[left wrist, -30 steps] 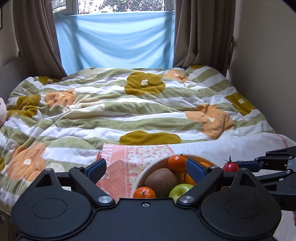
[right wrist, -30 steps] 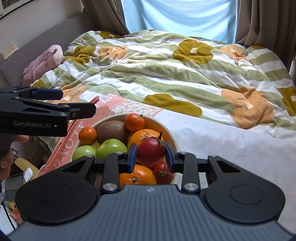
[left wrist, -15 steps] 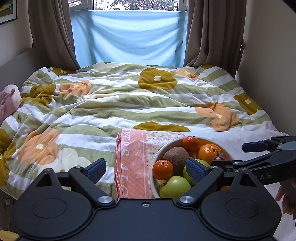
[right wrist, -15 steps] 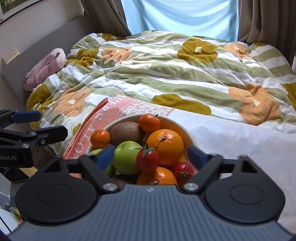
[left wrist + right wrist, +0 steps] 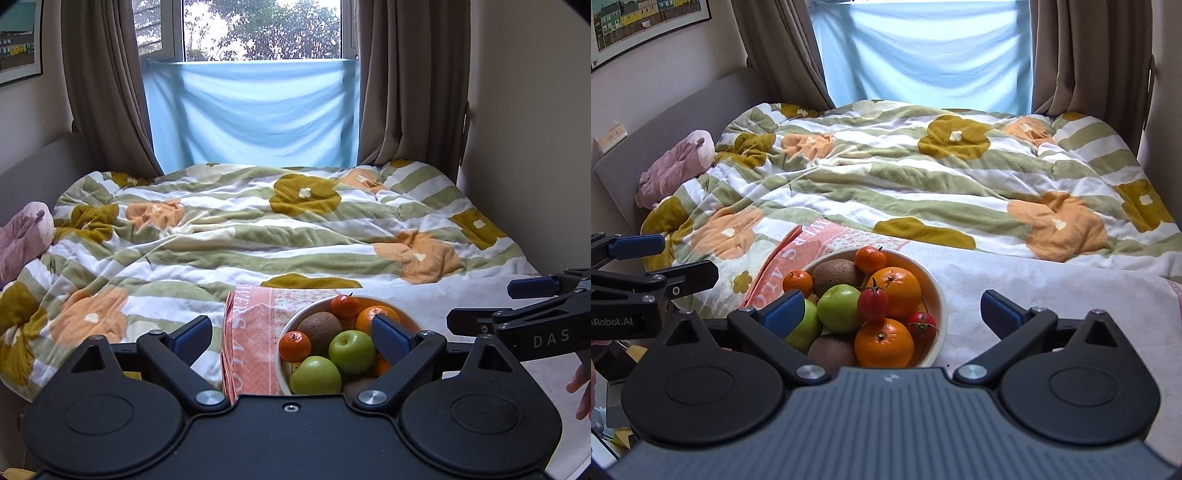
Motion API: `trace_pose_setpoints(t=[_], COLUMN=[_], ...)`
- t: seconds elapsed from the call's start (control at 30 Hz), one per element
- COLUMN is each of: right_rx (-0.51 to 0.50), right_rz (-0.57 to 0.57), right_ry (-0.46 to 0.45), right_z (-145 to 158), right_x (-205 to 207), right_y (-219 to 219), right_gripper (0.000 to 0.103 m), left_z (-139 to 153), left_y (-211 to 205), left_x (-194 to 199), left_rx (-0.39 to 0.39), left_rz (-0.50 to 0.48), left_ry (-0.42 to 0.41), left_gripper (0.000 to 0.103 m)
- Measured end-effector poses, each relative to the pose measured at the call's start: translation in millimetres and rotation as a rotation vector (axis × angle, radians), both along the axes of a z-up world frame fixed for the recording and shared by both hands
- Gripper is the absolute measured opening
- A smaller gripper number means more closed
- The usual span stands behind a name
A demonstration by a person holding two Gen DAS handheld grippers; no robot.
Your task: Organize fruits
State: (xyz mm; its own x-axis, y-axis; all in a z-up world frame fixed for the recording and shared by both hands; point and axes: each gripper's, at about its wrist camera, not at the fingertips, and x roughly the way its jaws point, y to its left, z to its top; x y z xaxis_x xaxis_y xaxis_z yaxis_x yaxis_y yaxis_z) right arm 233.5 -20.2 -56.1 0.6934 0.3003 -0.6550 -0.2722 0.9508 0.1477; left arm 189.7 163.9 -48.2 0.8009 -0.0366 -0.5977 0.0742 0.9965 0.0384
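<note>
**Resting in a white bowl, the fruit is left ungripped**

Piled fruit is seen in a white bowl (image 5: pixel 938 295) that stands on the near part of a bed, partly on a pink printed cloth (image 5: pixel 783 258) and partly on a white sheet (image 5: pixel 1052 295). In the right wrist view, two green apples (image 5: pixel 839 308), two kiwis (image 5: pixel 837 275), two large oranges (image 5: pixel 899 291), two small mandarins (image 5: pixel 870 259) and two red tomatoes (image 5: pixel 873 304) are counted; one tomato is perched on top of the heap between an apple and an orange, the other (image 5: pixel 922 322) lies against the bowl's right wall.

The right gripper (image 5: pixel 892 312) is held just before the bowl with its blue pads (image 5: pixel 785 314) spread wide, and nothing is pinched between them. The left gripper (image 5: pixel 291 336) is likewise held with its fingers spread apart, empty, to the left of the bowl (image 5: pixel 295 325). Behind, a flowered green-striped quilt (image 5: pixel 923 177) is spread across the bed, and a pink plush toy (image 5: pixel 677 166) is lying at its left edge.
</note>
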Motion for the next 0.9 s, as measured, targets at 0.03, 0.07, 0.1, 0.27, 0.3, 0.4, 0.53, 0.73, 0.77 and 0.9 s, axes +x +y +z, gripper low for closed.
trace_pose_setpoints(t=[0.03,0.07,0.1,0.27,0.3,0.4,0.53,0.73,0.77,0.9], right_rx=[0.008,0.018,0.024,-0.009,-0.013,-0.014,-0.043,-0.109,-0.112,-0.1], right_rz=[-0.006,-0.013,-0.023,-0.074,-0.079,-0.107,-0.147,-0.198,-0.208,-0.235], right_ry=[-0.007,-0.016,-0.025,-0.077,-0.086,-0.106,-0.115,-0.096,-0.088,-0.047], right_z=[7,15,22,57,62,77,86,82,80,72], right_x=[-7,-15,-22,-67,-75,-103,-134,-171,-177,-193], right_y=[-7,-16,-24,-64,-71,-92,-115,-135,-139,-152], right_gripper=[0.103,0.103,0.103,0.103,0.103,0.103,0.103,0.103,0.103,0.103], left_z=[5,10,16,41,47,62,74,71,70,63], left_y=[-6,-12,-21,-54,-61,-77,-96,-116,-118,-130], left_x=[-7,-13,-21,-59,-68,-90,-115,-144,-148,-162], left_rx=[0.004,0.006,0.007,-0.045,-0.055,-0.06,-0.018,0.017,0.021,0.034], left_rz=[0.005,0.011,0.021,0.044,0.043,0.045,0.06,0.095,0.096,0.083], left_ry=[-0.014,-0.026,-0.038,-0.073,-0.086,-0.116,-0.142,-0.126,-0.122,-0.106], left_gripper=[0.095,0.095,0.095,0.099,0.103,0.103,0.103,0.103,0.103,0.103])
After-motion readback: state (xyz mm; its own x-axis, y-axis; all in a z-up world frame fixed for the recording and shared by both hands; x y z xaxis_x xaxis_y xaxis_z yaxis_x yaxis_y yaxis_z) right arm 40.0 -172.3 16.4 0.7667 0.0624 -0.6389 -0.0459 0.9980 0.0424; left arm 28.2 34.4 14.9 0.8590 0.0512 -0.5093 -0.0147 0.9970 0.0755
